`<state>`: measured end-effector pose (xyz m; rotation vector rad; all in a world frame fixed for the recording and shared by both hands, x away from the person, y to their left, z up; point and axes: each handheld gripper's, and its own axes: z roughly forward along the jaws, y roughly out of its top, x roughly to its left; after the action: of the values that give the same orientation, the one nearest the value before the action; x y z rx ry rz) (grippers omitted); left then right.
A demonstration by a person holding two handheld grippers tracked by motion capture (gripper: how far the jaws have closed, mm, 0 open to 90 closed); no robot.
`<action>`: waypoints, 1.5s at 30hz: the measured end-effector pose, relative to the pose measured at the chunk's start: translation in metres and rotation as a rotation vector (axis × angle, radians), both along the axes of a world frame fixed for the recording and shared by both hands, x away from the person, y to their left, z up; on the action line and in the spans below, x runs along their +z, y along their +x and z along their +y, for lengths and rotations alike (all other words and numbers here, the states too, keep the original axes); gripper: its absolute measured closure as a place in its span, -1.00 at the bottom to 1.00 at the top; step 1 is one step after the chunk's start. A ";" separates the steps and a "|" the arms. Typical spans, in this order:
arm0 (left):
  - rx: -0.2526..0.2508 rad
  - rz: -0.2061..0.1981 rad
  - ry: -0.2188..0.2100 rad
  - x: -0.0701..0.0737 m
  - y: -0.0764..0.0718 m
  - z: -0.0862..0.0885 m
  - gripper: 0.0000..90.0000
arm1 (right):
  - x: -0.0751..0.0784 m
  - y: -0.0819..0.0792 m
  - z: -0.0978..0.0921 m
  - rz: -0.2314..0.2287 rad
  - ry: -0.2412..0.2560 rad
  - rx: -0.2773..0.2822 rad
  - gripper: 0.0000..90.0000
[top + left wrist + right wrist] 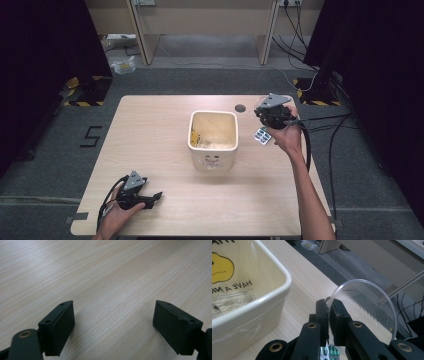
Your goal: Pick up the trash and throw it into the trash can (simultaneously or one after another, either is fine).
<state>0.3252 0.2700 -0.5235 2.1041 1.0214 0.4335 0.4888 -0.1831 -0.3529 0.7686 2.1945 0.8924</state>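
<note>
A cream square bin point(212, 161) stands at the middle of the wooden table point(150, 125). A clear bag printed with a yellow face point(222, 267) lines it. Just right of the bin, my right gripper point(265, 118) is held above the table. In the right gripper view this gripper point(329, 307) is shut on the edge of a clear round plastic lid point(364, 305), beside the bin's rim point(262, 302). A blister pack of green pills point(261, 135) lies on the table under that hand, the same blister pack point(331, 351) showing below the jaws. My left gripper point(155, 196) rests open near the table's front left, and between its jaws point(113, 322) there is bare wood.
A small dark round hole point(240, 108) sits in the table behind the bin. Black cables point(330, 131) trail off the table's right side to the floor. A taped "5" point(91, 136) marks the floor at the left. Desk legs point(141, 35) stand beyond the far edge.
</note>
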 end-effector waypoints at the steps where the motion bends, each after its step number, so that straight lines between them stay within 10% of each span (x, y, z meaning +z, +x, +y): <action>1: 0.000 0.000 0.000 0.000 0.000 0.000 -0.63 | 0.002 -0.001 -0.001 -0.005 0.009 -0.001 0.89; 20: 0.000 0.000 0.001 0.000 0.000 0.000 -0.63 | 0.046 -0.021 0.005 -0.063 -0.010 0.008 0.89; 45: -0.002 0.002 0.002 0.000 0.000 0.000 -0.63 | 0.060 -0.033 0.032 -0.073 0.022 0.105 0.89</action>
<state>0.3252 0.2701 -0.5233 2.1069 1.0207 0.4319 0.4553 -0.1510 -0.2930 0.6261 2.1806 0.9823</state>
